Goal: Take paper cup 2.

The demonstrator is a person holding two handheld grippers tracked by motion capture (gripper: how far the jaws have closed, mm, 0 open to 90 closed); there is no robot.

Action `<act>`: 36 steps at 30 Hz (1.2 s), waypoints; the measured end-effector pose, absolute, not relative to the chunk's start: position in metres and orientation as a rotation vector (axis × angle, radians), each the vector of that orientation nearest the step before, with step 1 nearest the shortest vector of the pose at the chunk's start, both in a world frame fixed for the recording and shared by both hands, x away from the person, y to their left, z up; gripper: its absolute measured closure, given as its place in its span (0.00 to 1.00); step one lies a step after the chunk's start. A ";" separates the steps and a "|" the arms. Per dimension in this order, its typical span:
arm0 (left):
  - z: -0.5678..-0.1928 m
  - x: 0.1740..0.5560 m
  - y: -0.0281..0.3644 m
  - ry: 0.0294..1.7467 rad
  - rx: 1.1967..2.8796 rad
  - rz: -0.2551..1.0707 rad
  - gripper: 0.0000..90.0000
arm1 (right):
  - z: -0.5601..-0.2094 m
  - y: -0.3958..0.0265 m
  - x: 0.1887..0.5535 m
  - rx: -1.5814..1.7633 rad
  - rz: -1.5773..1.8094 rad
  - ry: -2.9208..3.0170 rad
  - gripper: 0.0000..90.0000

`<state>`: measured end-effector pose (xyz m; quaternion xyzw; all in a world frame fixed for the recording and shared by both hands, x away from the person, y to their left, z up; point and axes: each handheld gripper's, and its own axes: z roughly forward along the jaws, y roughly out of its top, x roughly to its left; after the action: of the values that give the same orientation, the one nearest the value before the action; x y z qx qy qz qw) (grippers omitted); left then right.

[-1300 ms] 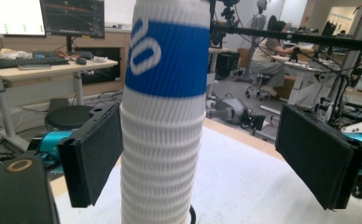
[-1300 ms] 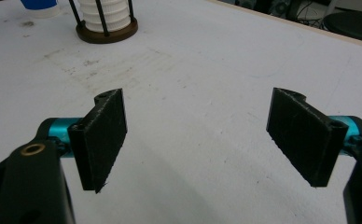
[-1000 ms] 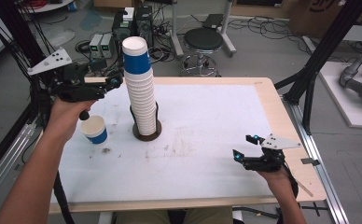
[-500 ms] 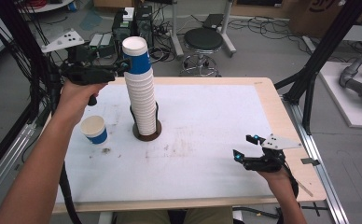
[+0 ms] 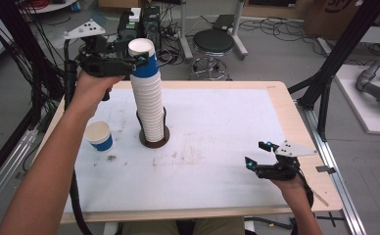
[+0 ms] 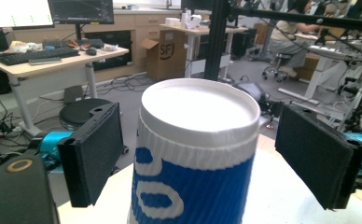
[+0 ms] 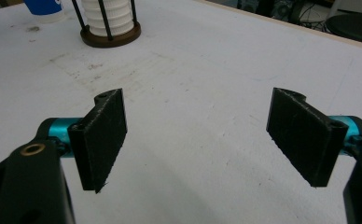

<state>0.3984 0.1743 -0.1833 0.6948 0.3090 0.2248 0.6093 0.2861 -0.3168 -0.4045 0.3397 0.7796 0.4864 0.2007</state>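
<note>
Left tongs [image 6: 195, 154] gape either side of the top cup [image 6: 198, 140], pads clear of its ribbed wall. Squeeze off-centre or pull crooked and the tall stack [image 5: 149, 105] could lean in its holder [image 5: 154, 139] and topple. Right tongs [image 5: 259, 154] rest open, empty, near the worktop [image 5: 217, 117] edge.
</note>
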 end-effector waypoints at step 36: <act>-0.133 0.382 0.182 0.634 1.463 0.575 0.34 | -0.404 -0.318 0.286 0.953 1.374 2.174 0.23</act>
<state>0.3821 0.1819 -0.1329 0.6470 0.2805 0.2543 0.6619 0.2865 -0.3183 -0.4039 0.3406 0.7769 0.4911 0.1979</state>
